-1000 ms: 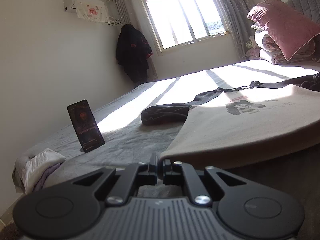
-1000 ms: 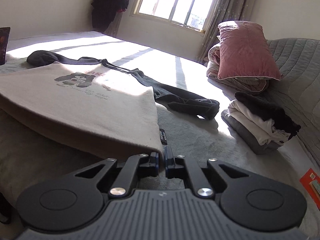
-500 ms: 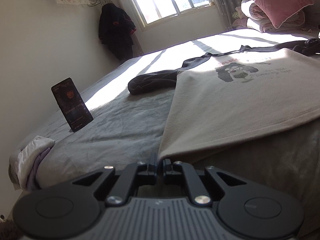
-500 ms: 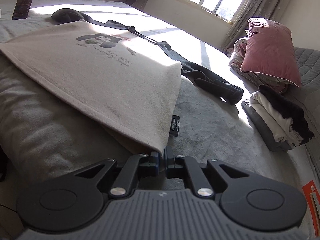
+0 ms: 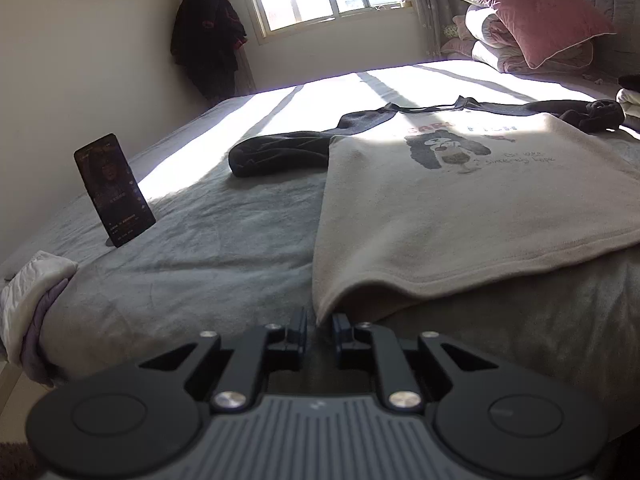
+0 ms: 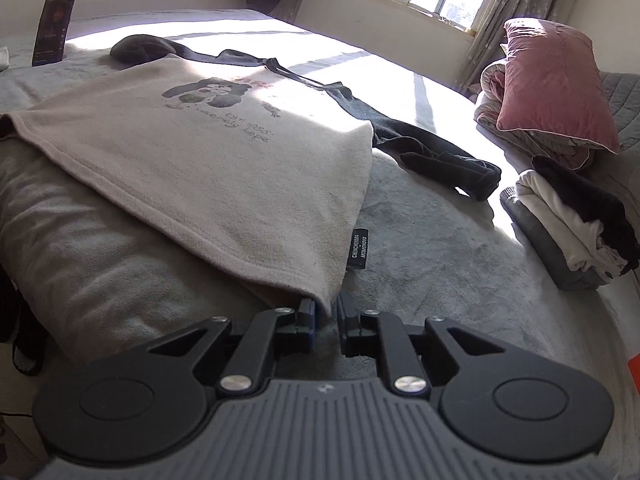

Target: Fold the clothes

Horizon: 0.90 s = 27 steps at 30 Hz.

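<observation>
Shirt: my beige shirt (image 5: 460, 208) lies flat on the grey bed (image 5: 208, 240), print side up; its dark sleeves trail out at the far end, one toward 10 o'clock (image 5: 280, 156) in the left view, the other toward 2 o'clock (image 6: 436, 152) in the right view.
Long axis: I read it running from the hem nearest me at 6 o'clock up to the collar at 12 o'clock.
Left gripper: my left gripper (image 5: 319, 330) sits at the near hem corner; its fingers stand a little apart with the corner's tip at the gap, and I cannot tell whether they grip it.
Right gripper: my right gripper (image 6: 325, 316) is at the other hem corner (image 6: 320, 300); cloth dips between the parted fingers, but contact is unclear.
Tag: a small black label (image 6: 359, 249) hangs off the shirt's side seam, at 1 o'clock from the right gripper.
Hidden: collar washed out by sun glare; print wording only partly legible.
Around: phone (image 5: 114, 190) propped upright at 10 o'clock; pink pillow (image 6: 556, 84) on bedding and a folded stack (image 6: 568, 236) at 2 to 3 o'clock.
</observation>
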Tool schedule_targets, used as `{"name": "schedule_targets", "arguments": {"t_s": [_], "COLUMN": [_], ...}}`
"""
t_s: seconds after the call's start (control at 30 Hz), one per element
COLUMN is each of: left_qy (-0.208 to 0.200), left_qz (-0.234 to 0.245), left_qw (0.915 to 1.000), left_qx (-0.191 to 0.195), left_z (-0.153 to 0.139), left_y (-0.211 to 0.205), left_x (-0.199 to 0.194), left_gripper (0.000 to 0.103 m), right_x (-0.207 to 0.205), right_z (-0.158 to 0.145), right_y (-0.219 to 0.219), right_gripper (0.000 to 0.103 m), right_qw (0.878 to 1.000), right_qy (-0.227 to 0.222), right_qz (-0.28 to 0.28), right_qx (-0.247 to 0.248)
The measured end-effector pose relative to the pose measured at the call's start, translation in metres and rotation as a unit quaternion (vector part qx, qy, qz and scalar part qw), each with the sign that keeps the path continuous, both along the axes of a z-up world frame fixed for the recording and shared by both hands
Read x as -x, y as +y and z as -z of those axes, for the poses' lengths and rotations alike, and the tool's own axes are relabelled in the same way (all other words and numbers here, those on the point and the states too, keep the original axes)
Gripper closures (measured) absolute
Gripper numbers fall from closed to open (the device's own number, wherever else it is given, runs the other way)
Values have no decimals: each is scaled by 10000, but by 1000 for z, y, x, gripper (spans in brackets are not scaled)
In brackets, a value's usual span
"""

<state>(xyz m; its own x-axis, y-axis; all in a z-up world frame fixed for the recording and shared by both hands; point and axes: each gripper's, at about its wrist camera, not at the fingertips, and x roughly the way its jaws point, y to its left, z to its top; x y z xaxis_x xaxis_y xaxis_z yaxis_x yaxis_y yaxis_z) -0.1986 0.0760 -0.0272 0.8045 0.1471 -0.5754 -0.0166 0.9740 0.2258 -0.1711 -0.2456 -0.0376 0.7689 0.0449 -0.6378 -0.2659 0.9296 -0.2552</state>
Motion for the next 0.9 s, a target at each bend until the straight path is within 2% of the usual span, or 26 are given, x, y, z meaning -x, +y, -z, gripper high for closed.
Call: {"name": "schedule_targets", "arguments": {"t_s": [0.07, 0.1, 0.17, 0.23, 0.43, 0.63, 0.77, 0.83, 0.9], "left_qy": [143, 252, 389, 466, 360, 31, -214, -334, -186], "left_qz": [-15, 10, 34, -21, -134, 521, 818, 903, 933], "left_qw": [9994, 9978, 9934, 9896, 9875, 9833, 9816, 9817, 9826], "left_qx": [328, 616, 1075, 1361, 1528, 1743, 1712, 1642, 1596], "left_z": [-5, -8, -11, -15, -36, -68, -65, -57, -41], "left_y": [8, 14, 23, 29, 37, 20, -6, -17, -25], "left_x": [0, 0, 1, 2, -2, -28, -51, -59, -67], "left_gripper": [43, 39, 39, 37, 34, 34, 34, 34, 34], "right_x": [1, 1, 2, 3, -2, -22, -38, -43, -48], "right_z": [-4, -5, -9, -14, -28, -34, -32, -31, -30], "right_y": [-4, -6, -10, -13, -18, -10, 0, 6, 10], "right_gripper": [81, 75, 64, 63, 58, 58, 58, 58, 58], "right_qw": [9998, 9996, 9985, 9971, 9904, 9863, 9835, 9852, 9863], "right_qy": [91, 131, 225, 268, 237, -141, -318, -467, -488], "right_qz": [-33, -33, -55, -93, -122, 100, 218, 278, 329], "right_qx": [-175, -258, -490, -709, -1358, -1639, -1768, -1627, -1544]}}
